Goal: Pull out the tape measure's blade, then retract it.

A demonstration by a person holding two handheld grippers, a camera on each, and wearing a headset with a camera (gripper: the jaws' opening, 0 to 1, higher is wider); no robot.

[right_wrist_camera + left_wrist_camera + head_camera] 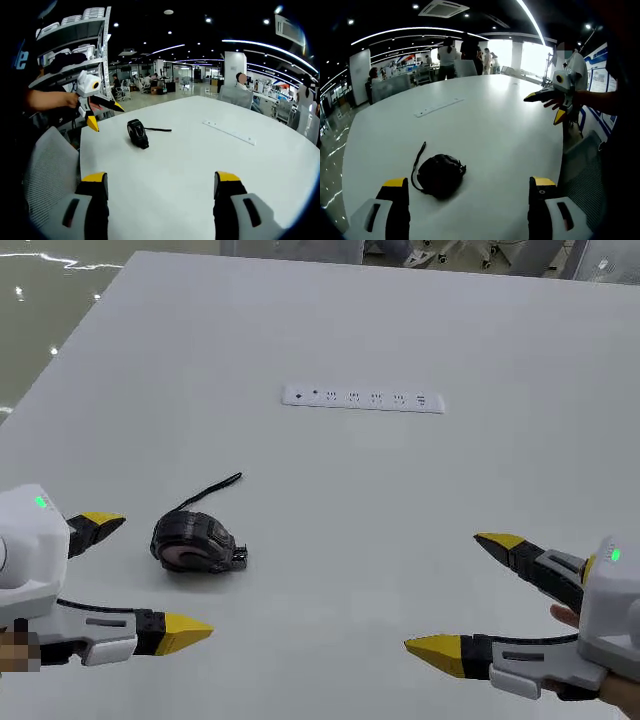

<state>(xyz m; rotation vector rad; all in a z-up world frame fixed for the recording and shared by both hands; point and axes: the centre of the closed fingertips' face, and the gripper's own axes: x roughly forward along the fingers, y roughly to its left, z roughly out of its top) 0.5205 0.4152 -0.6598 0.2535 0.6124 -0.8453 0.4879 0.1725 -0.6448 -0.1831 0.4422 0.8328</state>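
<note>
A black tape measure (193, 543) with a thin black wrist strap lies on the white table (360, 330), left of centre; its blade is in. My left gripper (155, 575) stands open just left of it, one yellow tip behind it, one in front. In the left gripper view the tape measure (440, 175) lies between and just beyond the jaws. My right gripper (470, 595) is open at the lower right, well apart from it. The right gripper view shows the tape measure (137, 133) farther off, beside the left gripper (102, 114).
A white power strip (362, 399) lies flat on the table beyond the tape measure. The table's left edge runs diagonally past the glossy floor (40, 310). People and office chairs stand in the room behind the table (455, 52).
</note>
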